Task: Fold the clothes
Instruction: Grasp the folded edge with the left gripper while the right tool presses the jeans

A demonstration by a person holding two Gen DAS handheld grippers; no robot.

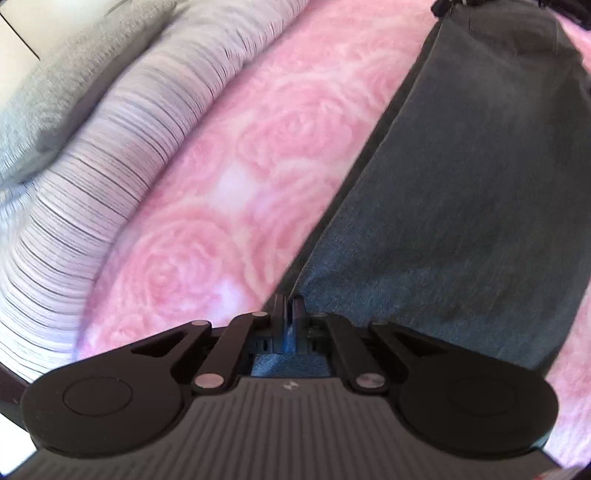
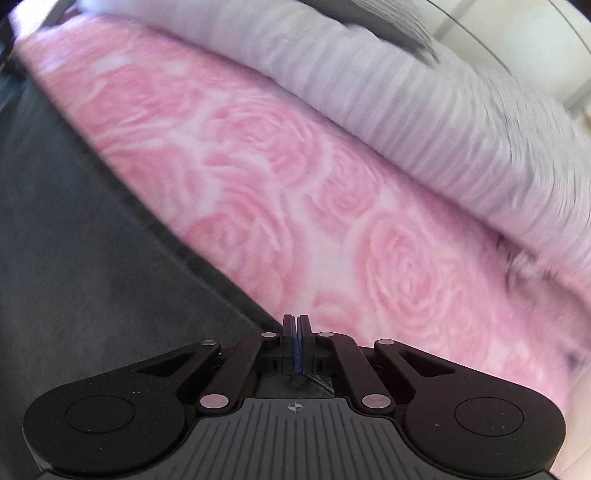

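Note:
A dark blue-grey garment (image 1: 461, 192) lies stretched over a pink rose-patterned blanket (image 1: 229, 177). In the left wrist view it fills the right side, and my left gripper (image 1: 289, 301) is shut on its near edge, with cloth showing between the fingers. In the right wrist view the same garment (image 2: 74, 251) covers the left side, and my right gripper (image 2: 296, 321) is shut on its edge at the near corner. Both views are blurred by motion.
A white pillow with thin dark stripes (image 1: 88, 184) lies along the far side of the pink blanket (image 2: 295, 192); the striped pillow (image 2: 424, 110) shows at the upper right too. A grey fuzzy cushion (image 1: 48, 99) rests on it. A pale wall (image 2: 517, 33) stands behind.

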